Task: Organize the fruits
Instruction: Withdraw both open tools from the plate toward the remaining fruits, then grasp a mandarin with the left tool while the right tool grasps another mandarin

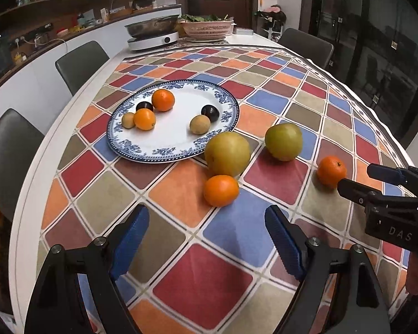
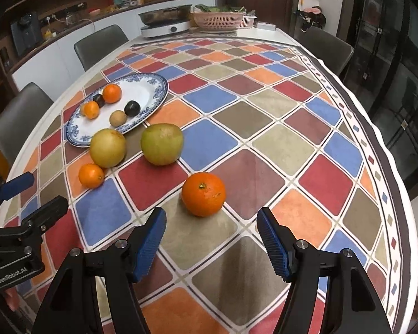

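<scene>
A blue-and-white plate point(image 1: 164, 144) point(image 2: 150, 94) holds two oranges, two dark plums and two small brown fruits. On the cloth lie two yellow-green pears point(image 1: 227, 153) point(image 1: 283, 142), a small orange point(image 1: 221, 190) point(image 2: 91, 175) and a larger orange point(image 1: 331, 171) point(image 2: 203, 193). My left gripper point(image 1: 207, 217) is open and empty, just short of the small orange. My right gripper point(image 2: 211, 220) is open and empty, with the larger orange just beyond its fingertips; it also shows in the left wrist view point(image 1: 359, 176).
The table has a chequered cloth point(image 2: 250, 128). At its far end stand an induction cooker with a pan point(image 1: 153, 37) and a pink basket of greens point(image 1: 207, 29). Grey chairs point(image 1: 80, 65) point(image 2: 327, 47) stand along both sides. A kitchen counter runs along the left.
</scene>
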The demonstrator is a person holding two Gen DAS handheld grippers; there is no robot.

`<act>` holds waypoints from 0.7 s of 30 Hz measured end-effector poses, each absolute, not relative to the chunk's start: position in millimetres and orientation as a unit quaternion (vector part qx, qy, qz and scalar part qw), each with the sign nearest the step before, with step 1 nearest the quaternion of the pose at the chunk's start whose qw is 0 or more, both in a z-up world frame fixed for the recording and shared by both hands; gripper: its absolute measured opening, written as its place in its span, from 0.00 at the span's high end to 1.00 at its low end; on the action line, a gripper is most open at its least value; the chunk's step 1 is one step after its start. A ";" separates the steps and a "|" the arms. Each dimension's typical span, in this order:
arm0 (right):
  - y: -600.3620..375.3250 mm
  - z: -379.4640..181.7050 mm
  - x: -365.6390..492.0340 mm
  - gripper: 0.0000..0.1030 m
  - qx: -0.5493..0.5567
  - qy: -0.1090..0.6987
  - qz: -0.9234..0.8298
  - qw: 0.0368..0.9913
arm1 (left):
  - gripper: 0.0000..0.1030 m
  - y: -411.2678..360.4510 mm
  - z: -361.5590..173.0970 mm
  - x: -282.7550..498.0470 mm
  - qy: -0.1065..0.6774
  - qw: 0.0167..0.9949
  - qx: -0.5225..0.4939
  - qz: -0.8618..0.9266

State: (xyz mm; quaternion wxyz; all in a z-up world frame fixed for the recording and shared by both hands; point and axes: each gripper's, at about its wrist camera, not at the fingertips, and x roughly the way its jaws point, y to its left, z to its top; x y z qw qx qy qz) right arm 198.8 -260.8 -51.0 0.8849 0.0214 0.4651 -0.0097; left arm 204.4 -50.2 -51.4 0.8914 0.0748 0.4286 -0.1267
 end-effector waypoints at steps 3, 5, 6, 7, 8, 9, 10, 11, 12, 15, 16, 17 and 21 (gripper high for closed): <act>-259.9 -55.8 204.3 0.34 0.020 0.467 -0.006 0.884 | 0.20 -52.7 -57.7 214.2 0.432 0.890 0.076 -0.127; -260.3 -58.9 207.7 0.34 0.021 0.470 -0.005 0.883 | 0.24 -55.3 -60.9 219.9 0.432 0.889 0.078 -0.128; -260.9 -60.5 209.4 0.34 0.021 0.472 -0.006 0.881 | 0.26 -57.0 -62.4 222.5 0.432 0.889 0.079 -0.131; -261.7 -62.0 211.1 0.34 0.024 0.473 -0.006 0.881 | 0.30 -58.1 -63.5 224.4 0.432 0.888 0.079 -0.134; -262.5 -63.2 212.2 0.34 0.026 0.474 -0.005 0.880 | 0.32 -59.7 -64.7 226.8 0.431 0.888 0.080 -0.137; -263.2 -64.4 213.8 0.34 0.027 0.475 -0.004 0.880 | 0.35 -61.1 -66.0 229.2 0.431 0.888 0.081 -0.138; -263.9 -65.5 215.1 0.34 0.029 0.475 -0.003 0.879 | 0.37 -62.1 -66.9 230.8 0.430 0.888 0.081 -0.139; -264.3 -66.2 216.4 0.34 0.029 0.475 -0.002 0.880 | 0.38 -63.2 -68.4 232.6 0.431 0.888 0.082 -0.139; -264.0 -66.6 217.2 0.34 0.028 0.474 -0.002 0.880 | 0.41 -64.4 -70.0 234.9 0.433 0.887 0.084 -0.139; -264.3 -68.5 220.4 0.35 0.027 0.472 0.000 0.881 | 0.48 -66.3 -73.7 240.2 0.438 0.885 0.080 -0.139; -264.1 -69.3 221.5 0.36 0.026 0.473 0.001 0.881 | 0.51 -66.4 -74.5 241.5 0.440 0.884 0.077 -0.139; -263.7 -70.0 222.5 0.39 0.026 0.474 0.003 0.880 | 0.52 -66.5 -75.3 242.6 0.441 0.883 0.074 -0.140; -263.8 -73.8 226.4 0.42 0.029 0.479 0.009 0.877 | 0.61 -68.7 -78.8 244.8 0.449 0.879 0.072 -0.145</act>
